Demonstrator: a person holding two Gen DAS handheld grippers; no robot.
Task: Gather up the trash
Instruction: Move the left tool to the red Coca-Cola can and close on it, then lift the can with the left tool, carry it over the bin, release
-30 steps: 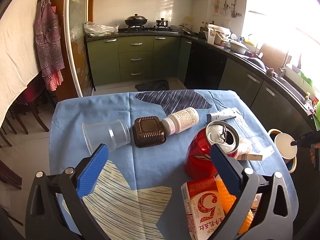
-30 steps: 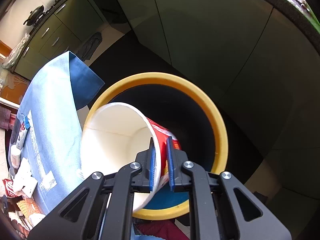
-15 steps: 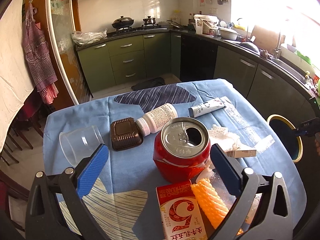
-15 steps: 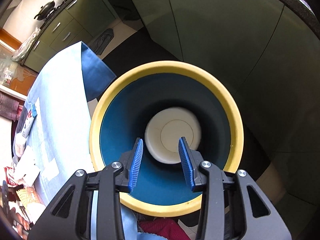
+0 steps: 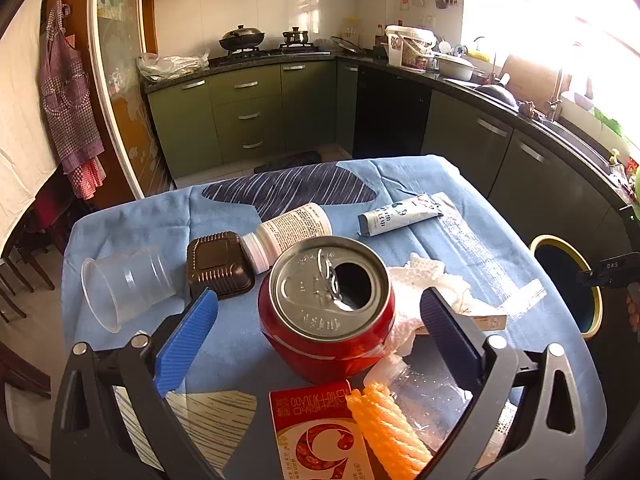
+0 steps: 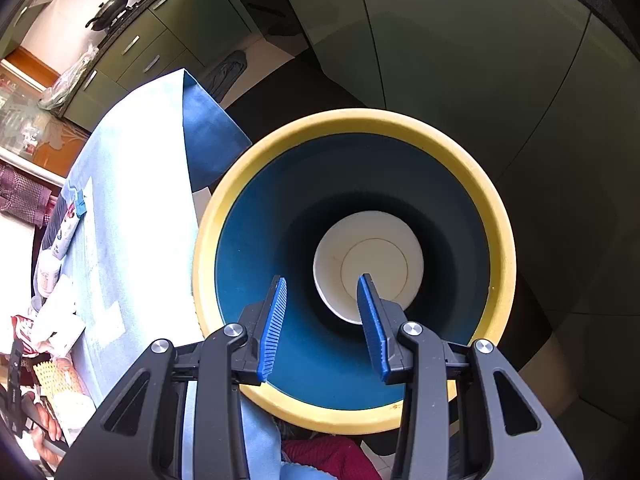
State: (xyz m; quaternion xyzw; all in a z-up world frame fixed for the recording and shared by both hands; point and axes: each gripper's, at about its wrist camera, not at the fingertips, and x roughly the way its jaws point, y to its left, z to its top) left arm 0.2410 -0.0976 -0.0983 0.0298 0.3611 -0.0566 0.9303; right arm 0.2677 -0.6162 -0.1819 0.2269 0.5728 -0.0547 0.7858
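Trash bin (image 6: 496, 216) holds a white cup (image 6: 368, 256), partly hidden behind the right gripper's (image 6: 322, 322) spread, empty jaws. Left gripper (image 5: 320, 332), jaws spread, flanks a red can (image 5: 326, 320) without touching; a carton (image 5: 320, 436) is cut off near.

Red can (image 5: 326, 312) upright on table; white cup (image 6: 368, 266) upright inside yellow-rimmed bin (image 6: 496, 216).

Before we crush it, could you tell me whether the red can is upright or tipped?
Upright: the red can stands on the tablecloth, its opened top facing up.
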